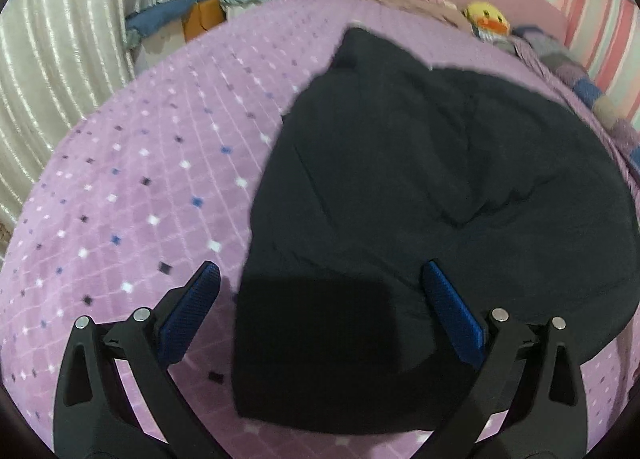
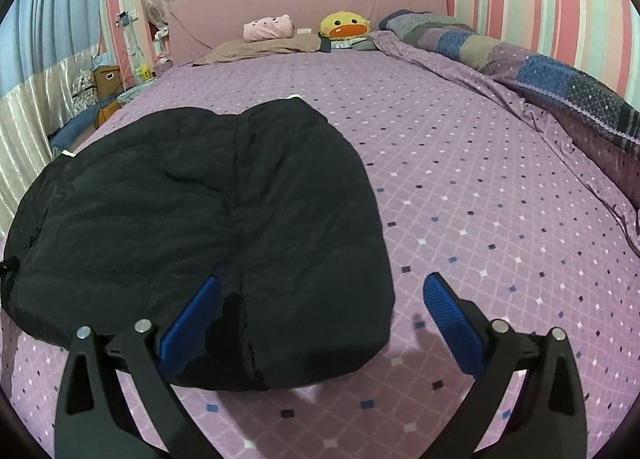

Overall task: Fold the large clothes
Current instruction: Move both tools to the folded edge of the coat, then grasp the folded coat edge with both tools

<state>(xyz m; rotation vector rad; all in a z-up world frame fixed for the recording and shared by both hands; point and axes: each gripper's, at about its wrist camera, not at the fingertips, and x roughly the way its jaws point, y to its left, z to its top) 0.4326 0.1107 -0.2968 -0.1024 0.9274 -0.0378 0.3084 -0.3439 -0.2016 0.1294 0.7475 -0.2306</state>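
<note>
A large black padded garment (image 1: 440, 187) lies spread flat on the purple diamond-patterned bed sheet (image 1: 140, 179); it also shows in the right wrist view (image 2: 192, 219). My left gripper (image 1: 320, 279) is open and empty, hovering over the garment's near left corner, its blue pads (image 1: 448, 307) apart. My right gripper (image 2: 322, 295) is open and empty over the garment's near right corner, left pad (image 2: 192, 319) above the cloth, right pad over the sheet (image 2: 480, 199).
Pink headboard (image 2: 304, 11), pink pillow (image 2: 268, 29), yellow duck plush (image 2: 344, 27) and brown pillow at the bed's head. A rolled patchwork quilt (image 2: 540, 71) lies along the right wall. Cardboard boxes (image 2: 106, 79) and curtains stand left of the bed.
</note>
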